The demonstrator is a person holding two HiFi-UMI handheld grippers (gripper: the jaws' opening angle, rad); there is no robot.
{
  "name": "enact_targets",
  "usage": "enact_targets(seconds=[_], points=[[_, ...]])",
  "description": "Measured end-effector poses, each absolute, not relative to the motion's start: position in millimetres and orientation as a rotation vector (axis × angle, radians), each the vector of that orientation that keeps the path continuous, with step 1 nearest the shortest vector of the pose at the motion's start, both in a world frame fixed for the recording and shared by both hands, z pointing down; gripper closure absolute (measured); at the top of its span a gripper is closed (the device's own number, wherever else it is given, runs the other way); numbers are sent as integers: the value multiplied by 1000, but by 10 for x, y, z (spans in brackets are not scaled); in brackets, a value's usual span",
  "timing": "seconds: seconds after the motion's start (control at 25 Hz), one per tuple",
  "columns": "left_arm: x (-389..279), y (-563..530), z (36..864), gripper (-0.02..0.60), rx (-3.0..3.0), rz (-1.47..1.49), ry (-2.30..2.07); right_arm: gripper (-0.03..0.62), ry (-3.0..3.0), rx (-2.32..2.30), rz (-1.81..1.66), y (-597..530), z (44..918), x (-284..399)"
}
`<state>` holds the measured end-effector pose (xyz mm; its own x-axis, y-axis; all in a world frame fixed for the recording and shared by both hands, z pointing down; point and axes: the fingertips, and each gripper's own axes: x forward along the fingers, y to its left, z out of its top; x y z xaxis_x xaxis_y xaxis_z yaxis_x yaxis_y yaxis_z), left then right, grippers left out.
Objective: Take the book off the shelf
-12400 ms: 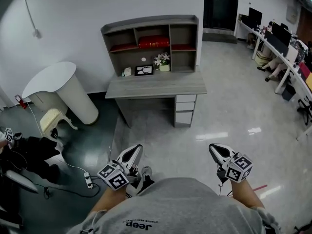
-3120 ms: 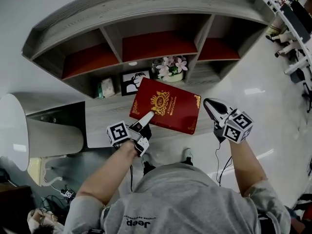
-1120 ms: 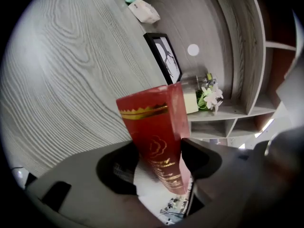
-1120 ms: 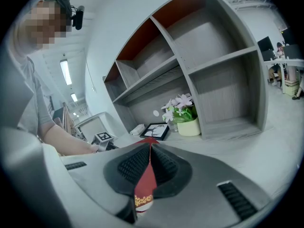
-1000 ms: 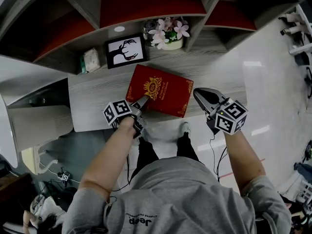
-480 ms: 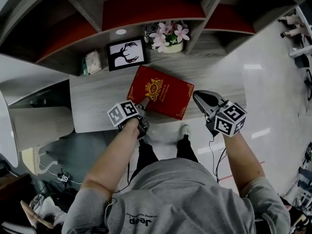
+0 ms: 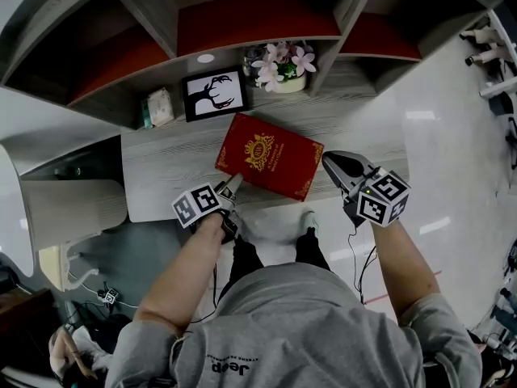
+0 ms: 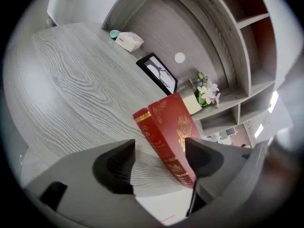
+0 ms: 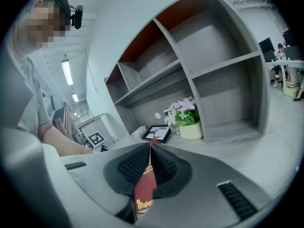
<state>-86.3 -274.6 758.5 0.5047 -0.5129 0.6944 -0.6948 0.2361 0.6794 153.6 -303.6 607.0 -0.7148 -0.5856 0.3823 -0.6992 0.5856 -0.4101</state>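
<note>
A red book [image 7: 269, 156] with gold print lies flat on the grey desk [image 7: 166, 172], close to its front edge. My left gripper [image 7: 230, 186] is at the book's near-left corner. In the left gripper view its jaws are opening. The book's spine [image 8: 159, 137] runs between them, close to the right finger [image 8: 204, 156], and the pads do not press on it. My right gripper [image 7: 339, 166] is at the book's right end. The right gripper view shows its ribbed pads shut on the book's thin red edge [image 9: 145, 189].
At the back of the desk stand a framed deer picture [image 7: 215, 94], a pot of flowers [image 7: 283, 65] and a small packet [image 7: 159, 107]. Shelf compartments [image 7: 250, 18] with red backs rise behind them. A white round table [image 7: 12, 217] is at left.
The left gripper has drawn back a little toward the desk's front edge, off the book's corner. The book and the right gripper have hardly moved.
</note>
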Motion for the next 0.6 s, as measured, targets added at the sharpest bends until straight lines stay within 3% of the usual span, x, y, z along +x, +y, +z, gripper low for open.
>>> enact_targets(seconds=[0.32,0.6], points=[[-1050,-2816,6867,218,1611,-83,-1078,563,-2619,1068,806,-3082,5942,1456],[-1117,-2959,5970,292,1856,-214,-1035,563,-2649,1074,758,-3173,5615,1398]])
